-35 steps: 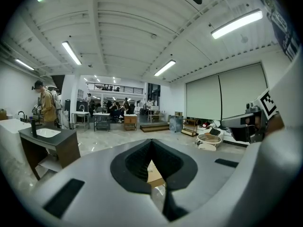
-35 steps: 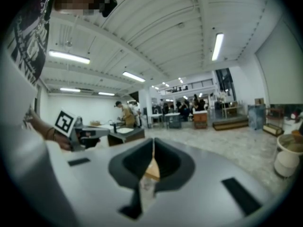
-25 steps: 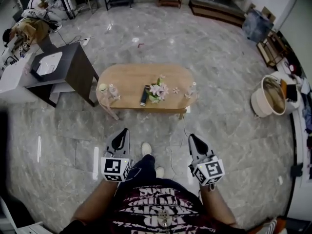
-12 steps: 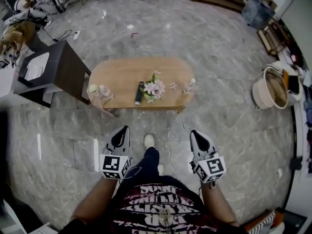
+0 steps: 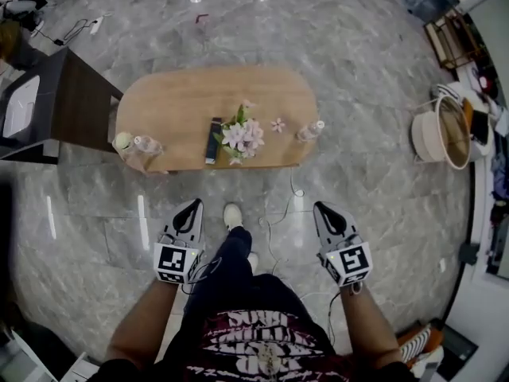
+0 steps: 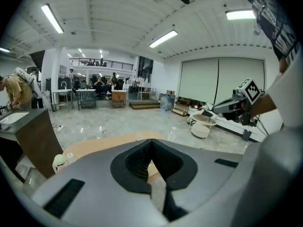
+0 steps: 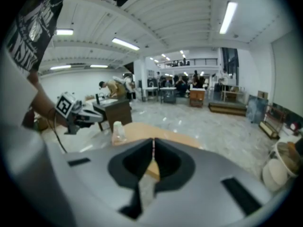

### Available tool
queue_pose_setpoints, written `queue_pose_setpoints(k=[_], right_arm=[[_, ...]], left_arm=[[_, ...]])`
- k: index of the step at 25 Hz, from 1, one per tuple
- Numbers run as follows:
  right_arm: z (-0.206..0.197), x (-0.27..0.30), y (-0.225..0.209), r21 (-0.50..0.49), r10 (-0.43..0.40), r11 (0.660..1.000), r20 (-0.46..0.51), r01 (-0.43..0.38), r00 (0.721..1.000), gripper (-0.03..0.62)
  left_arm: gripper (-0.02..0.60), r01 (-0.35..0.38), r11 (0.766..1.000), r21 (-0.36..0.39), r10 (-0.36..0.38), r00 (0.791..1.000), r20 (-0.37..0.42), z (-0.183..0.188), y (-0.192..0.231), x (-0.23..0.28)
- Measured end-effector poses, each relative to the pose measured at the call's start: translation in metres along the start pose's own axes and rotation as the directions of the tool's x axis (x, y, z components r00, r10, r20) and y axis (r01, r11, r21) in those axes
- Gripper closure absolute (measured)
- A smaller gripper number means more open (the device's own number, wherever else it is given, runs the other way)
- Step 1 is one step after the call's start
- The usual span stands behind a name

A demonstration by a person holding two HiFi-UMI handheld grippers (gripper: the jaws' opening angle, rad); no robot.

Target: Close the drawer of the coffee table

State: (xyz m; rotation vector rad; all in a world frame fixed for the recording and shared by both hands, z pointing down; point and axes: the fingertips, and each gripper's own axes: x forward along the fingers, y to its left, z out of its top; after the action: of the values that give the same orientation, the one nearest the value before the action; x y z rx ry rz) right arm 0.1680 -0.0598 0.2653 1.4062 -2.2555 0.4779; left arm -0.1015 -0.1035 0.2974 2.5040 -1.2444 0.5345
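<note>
Left gripper (image 5: 193, 205) & right gripper (image 5: 322, 208): jaws shut, empty, apart from oval wooden table (image 5: 183, 102). Drawer unseen; a blind reach could topple the pink flowers (image 5: 242, 136).

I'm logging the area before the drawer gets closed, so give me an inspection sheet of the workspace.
Surface: oval wooden coffee table on a grey tiled floor.
Job's things: drawer not visible from above.
Clutter: remote, flowers, bottles on the tabletop.
Grippers: left gripper and right gripper shut, empty, short of the table.
Cables: thin cable on the floor.
Surroundings: dark cabinet left, round tub right.
</note>
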Motion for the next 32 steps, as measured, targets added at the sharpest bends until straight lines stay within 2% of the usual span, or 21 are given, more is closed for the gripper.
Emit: queue_pose_setpoints(k=[6, 9, 11, 14, 18, 22, 24, 27, 28, 29, 32], right_arm=[[-0.012, 0.083, -0.03, -0.026, 0.011, 1.0, -0.069, -0.013, 0.998, 0.559], [-0.028, 0.115, -0.04, -0.021, 0.031, 0.999, -0.054, -0.032, 0.998, 0.559], [-0.045, 0.13, -0.051, 0.009, 0.013, 1.0, -0.041, -0.012, 0.999, 0.559], [-0.092, 0.158, -0.071, 0.031, -0.003, 1.0, -0.075, 0.006, 0.997, 0.559], [-0.173, 0.201, -0.083, 0.051, 0.012, 0.999, -0.14, -0.005, 0.99, 0.559], [-0.25, 0.234, -0.102, -0.067, 0.026, 0.997, -0.231, -0.043, 0.973, 0.559], [-0.297, 0.248, -0.115, -0.142, 0.031, 0.987, -0.311, -0.079, 0.95, 0.557], [-0.355, 0.267, -0.139, -0.218, 0.024, 0.969, -0.387, -0.117, 0.922, 0.542], [-0.37, 0.272, -0.147, -0.232, 0.017, 0.965, -0.411, -0.122, 0.912, 0.448], [-0.384, 0.276, -0.155, -0.248, 0.007, 0.961, -0.432, -0.126, 0.902, 0.394], [-0.406, 0.29, -0.173, -0.323, -0.024, 0.936, -0.461, -0.142, 0.887, 0.382]], left_arm=[[0.56, 0.032, 0.999, 0.011, -0.031, 0.994, -0.109, -0.071, 0.04, 0.072], [0.56, 0.035, 0.999, 0.038, -0.028, 0.987, -0.158, -0.11, 0.047, 0.101], [0.56, 0.036, 0.998, 0.045, -0.027, 0.982, -0.188, -0.143, 0.051, 0.118], [0.56, 0.041, 0.999, 0.021, -0.034, 0.967, -0.251, -0.206, 0.053, 0.143], [0.56, 0.082, 0.996, 0.044, -0.063, 0.943, -0.327, -0.284, 0.059, 0.171], [0.548, 0.077, 0.995, 0.06, -0.048, 0.921, -0.387, -0.354, 0.071, 0.205], [0.475, 0.086, 0.992, 0.092, -0.038, 0.903, -0.428, -0.388, 0.078, 0.222], [0.42, 0.089, 0.982, 0.168, -0.003, 0.89, -0.456, -0.419, 0.092, 0.248], [0.392, 0.085, 0.979, 0.185, 0.009, 0.89, -0.457, -0.425, 0.097, 0.256], [0.375, 0.076, 0.978, 0.194, 0.02, 0.892, -0.452, -0.428, 0.101, 0.262], [0.353, 0.048, 0.98, 0.194, 0.037, 0.91, -0.412, -0.421, 0.108, 0.281]])
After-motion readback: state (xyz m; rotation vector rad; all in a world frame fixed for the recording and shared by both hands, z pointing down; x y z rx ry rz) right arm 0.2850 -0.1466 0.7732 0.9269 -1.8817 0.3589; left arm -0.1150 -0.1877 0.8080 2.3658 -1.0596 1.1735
